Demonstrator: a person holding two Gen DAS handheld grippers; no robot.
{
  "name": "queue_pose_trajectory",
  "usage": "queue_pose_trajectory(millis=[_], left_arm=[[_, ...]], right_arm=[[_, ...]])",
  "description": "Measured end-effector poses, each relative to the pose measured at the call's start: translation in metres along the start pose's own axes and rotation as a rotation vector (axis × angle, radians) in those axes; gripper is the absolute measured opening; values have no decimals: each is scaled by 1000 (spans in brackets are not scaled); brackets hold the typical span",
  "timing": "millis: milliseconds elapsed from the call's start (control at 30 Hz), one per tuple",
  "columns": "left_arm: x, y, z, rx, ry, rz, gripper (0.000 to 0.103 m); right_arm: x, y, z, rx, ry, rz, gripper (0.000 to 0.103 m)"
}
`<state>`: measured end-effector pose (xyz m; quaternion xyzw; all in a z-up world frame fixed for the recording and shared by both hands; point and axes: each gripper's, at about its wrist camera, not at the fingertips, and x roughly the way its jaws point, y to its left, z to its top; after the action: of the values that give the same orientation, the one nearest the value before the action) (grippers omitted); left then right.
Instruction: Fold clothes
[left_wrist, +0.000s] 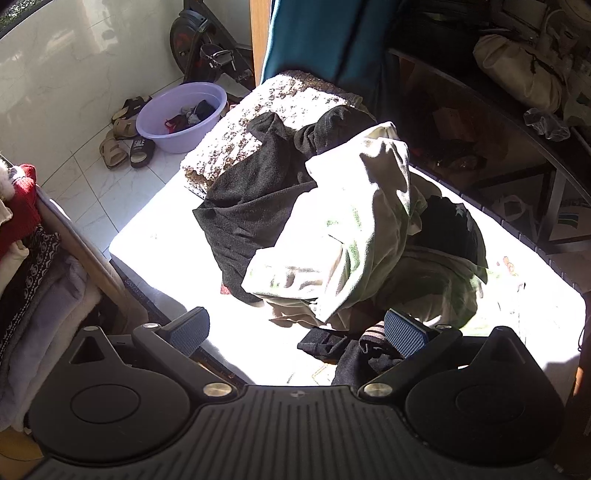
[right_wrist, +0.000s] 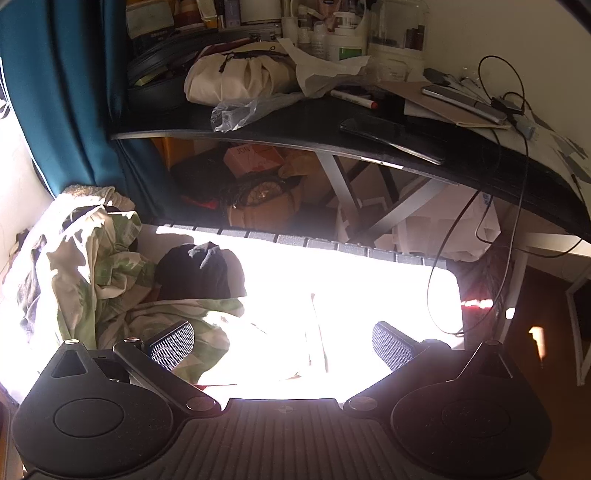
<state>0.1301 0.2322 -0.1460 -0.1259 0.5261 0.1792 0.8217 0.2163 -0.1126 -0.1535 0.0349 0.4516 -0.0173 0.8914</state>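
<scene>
Left wrist view: with both the left gripper and right gripper spread and empty, pinch one edge of the pale green garment at 12 o'clock, clear of the dark grey garment.

Surface blown out by sunlight in both views, no detail readable. Dark grey garment mostly buried under pale green-print garment; black item half hidden behind it. Folded stack cut off at left edge. Basin contents too small to identify. Label on box under desk unreadable.
</scene>
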Motion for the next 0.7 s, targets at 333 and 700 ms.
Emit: queue_pose_trajectory(millis=[333, 700], left_arm=[[109, -46, 83, 175, 10, -100, 102], [193, -72, 96, 313, 89, -88, 103]], right_arm=[[91, 42, -30, 108, 84, -136, 102], [120, 71, -44, 177, 134, -178, 102]])
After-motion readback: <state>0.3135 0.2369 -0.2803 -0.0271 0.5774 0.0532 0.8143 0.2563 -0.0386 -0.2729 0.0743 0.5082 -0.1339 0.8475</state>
